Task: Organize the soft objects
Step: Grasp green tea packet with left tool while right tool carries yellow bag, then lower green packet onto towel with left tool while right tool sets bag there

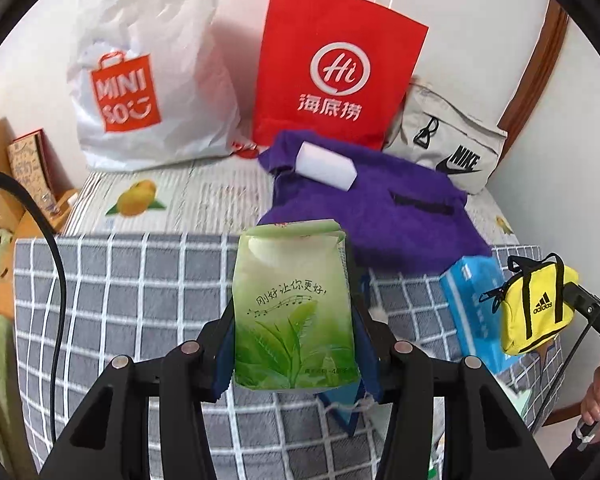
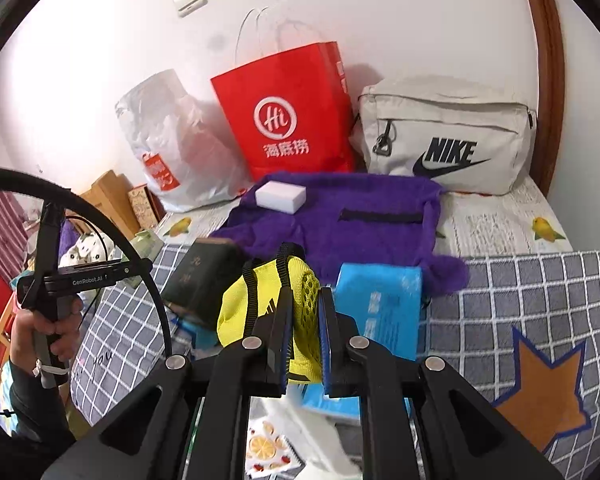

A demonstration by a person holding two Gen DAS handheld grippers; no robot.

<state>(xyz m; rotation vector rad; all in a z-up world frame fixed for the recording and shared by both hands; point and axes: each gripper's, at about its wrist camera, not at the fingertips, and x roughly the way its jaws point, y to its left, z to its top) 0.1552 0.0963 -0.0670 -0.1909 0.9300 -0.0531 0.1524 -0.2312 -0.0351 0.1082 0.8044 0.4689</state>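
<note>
Clamped green tissue pack (image 1: 296, 308) in left claw (image 1: 296, 364), yellow pouch (image 2: 276, 312) in right claw (image 2: 304, 340); probably needed bagging next.

left claw (image 1: 296, 312): pointing steeply downward — clamping a green packet (image 1: 294, 304) between its pads
right claw (image 2: 304, 336): tilting downward — pinching a yellow pouch (image 2: 268, 312), nearly closed

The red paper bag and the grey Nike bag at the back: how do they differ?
The red paper bag stands tall with thin string handles; the grey Nike bag is lower, wider fabric with zips. The red one has white Chinese lettering, the grey one a dark logo. Both lean against the wall.
</note>
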